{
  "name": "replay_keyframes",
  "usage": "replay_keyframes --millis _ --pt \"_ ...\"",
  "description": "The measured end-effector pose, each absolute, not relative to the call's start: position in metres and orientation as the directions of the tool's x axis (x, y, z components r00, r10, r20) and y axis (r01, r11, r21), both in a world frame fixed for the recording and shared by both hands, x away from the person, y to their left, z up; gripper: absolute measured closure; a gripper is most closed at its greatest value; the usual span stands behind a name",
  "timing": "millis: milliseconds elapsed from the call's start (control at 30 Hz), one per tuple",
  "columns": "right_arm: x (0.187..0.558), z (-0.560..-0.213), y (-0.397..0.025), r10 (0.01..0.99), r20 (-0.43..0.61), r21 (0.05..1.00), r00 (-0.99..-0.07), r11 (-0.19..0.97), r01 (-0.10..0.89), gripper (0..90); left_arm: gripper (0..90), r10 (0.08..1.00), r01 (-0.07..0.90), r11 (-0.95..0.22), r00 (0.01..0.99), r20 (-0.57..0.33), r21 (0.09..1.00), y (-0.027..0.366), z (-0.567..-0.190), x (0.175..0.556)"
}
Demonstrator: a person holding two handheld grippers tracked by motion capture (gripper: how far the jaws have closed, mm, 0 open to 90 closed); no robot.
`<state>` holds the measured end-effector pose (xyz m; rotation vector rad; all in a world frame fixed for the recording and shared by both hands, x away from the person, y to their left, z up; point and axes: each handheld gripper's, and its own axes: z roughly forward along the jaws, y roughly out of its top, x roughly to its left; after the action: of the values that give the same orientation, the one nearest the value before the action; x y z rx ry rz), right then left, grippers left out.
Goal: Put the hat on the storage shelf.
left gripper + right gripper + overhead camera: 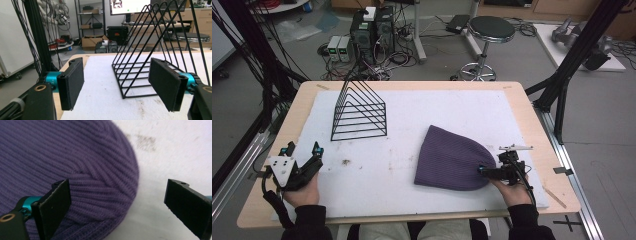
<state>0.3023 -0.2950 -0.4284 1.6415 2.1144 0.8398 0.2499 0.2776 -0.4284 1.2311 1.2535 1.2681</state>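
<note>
Purple knit hat (451, 160) lies flat on the white mat (472, 107), on the person's right half of the bench (526, 107), crown end toward the right claw (488, 171). Right claw spread wide, jaws straddling the rounded crown edge: in the right gripper view one jaw sits over the knit, the other over bare mat beside the hat (75, 165). Nothing pinched yet. Judged step: the approach to a first grab of the hat at its crown. Next move likely calls for lowering the jaws onto the fabric edge and closing on a fold thick enough to hold; knit is soft and may slip or bunch. Left claw (304, 150) also spread, holding nothing, resting near the bench's near-left corner; its view looks toward the black wire rack (155, 50), which stands well apart from the hat. Open mat between rack and hat gives room to drag or lift. Hat's near edge lies close to the mat's front edge; right bench edge near the right hand (513, 190).
</note>
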Motion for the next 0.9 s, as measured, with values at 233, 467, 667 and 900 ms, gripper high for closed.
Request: replay_keyframes --millis 233,467,667,900 --pt "0.303 -0.431 -0.292 0.957 0.119 0.586 -0.264 0.147 0.797 6.4 29.3 0.997 0.015 -0.042 -0.065 0.043 0.999 0.277 -0.428 0.249" --pt "0.305 -0.432 -0.292 0.958 0.148 0.554 -0.244 0.124 0.823 10.8 29.6 0.996 0.010 -0.046 -0.070 0.047 0.999 0.277 -0.427 0.248" --pt "0.304 -0.431 -0.288 0.960 0.142 0.548 -0.240 0.125 0.827 15.5 29.6 0.996 0.009 -0.045 -0.070 0.046 0.999 0.277 -0.427 0.248" --pt "0.304 -0.429 -0.283 0.970 0.126 0.532 -0.209 0.112 0.839 18.2 29.7 0.996 0.011 -0.048 -0.069 0.048 0.999 0.277 -0.427 0.248"
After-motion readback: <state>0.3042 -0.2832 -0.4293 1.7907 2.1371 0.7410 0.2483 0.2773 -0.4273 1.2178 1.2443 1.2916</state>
